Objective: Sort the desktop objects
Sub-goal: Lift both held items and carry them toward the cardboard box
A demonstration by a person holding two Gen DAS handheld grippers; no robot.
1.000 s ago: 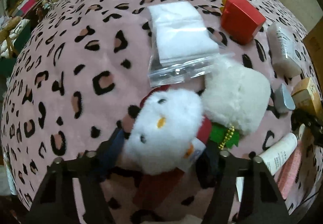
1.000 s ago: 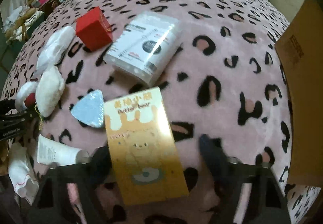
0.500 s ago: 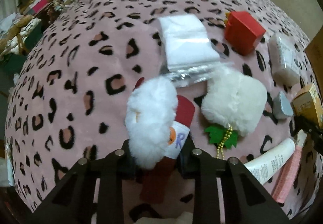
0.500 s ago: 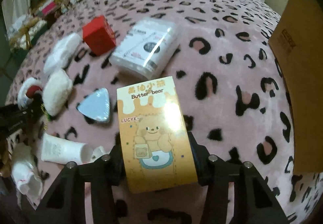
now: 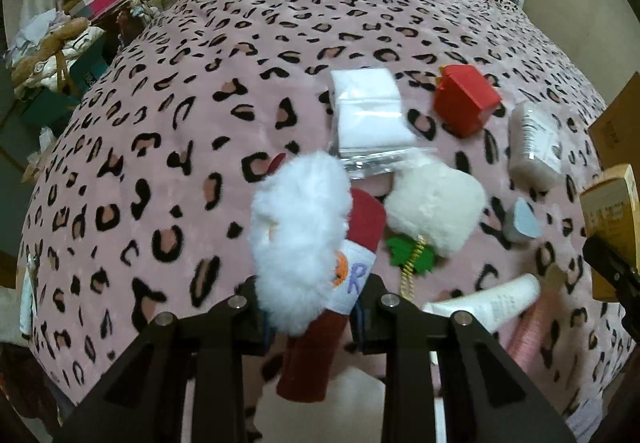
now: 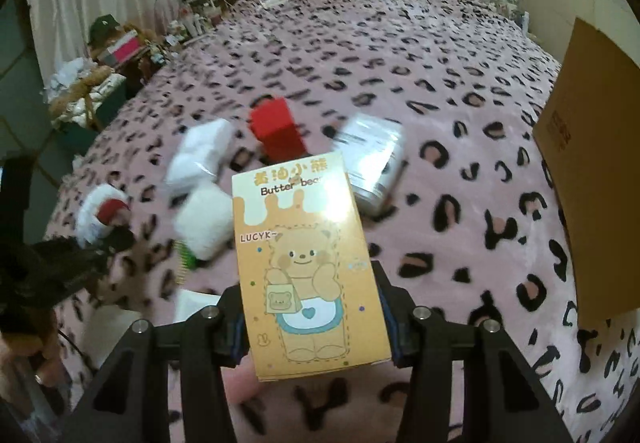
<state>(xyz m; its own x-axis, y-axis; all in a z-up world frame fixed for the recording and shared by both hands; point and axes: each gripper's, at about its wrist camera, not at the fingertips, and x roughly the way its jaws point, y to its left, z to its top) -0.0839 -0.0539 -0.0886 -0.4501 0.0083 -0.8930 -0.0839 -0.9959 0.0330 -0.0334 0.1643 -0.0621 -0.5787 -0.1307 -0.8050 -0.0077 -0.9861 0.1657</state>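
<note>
I have my left gripper (image 5: pixel 312 307) clamped on the white plush toy (image 5: pixel 298 239), its jaws pinching the fluffy head and the red-and-white body that hangs down between them, clear of the pink leopard-print blanket (image 5: pixel 160 147). My right gripper (image 6: pixel 312 319) is clamped on the yellow bear box (image 6: pixel 308 263), one jaw pressing each long side, and the box is raised off the blanket with its printed face toward the camera. Taking the red box (image 5: pixel 464 105) as my landmark: the clear bag of white pads (image 5: pixel 370 111) lies just left of it, the wrapped white pack (image 5: pixel 534 141) just right of it, and the cream plush ball (image 5: pixel 436 213) sits nearer to me, with the white tube (image 5: pixel 488 301) nearer still. A cardboard box (image 6: pixel 592 163) stands well to the right.
</note>
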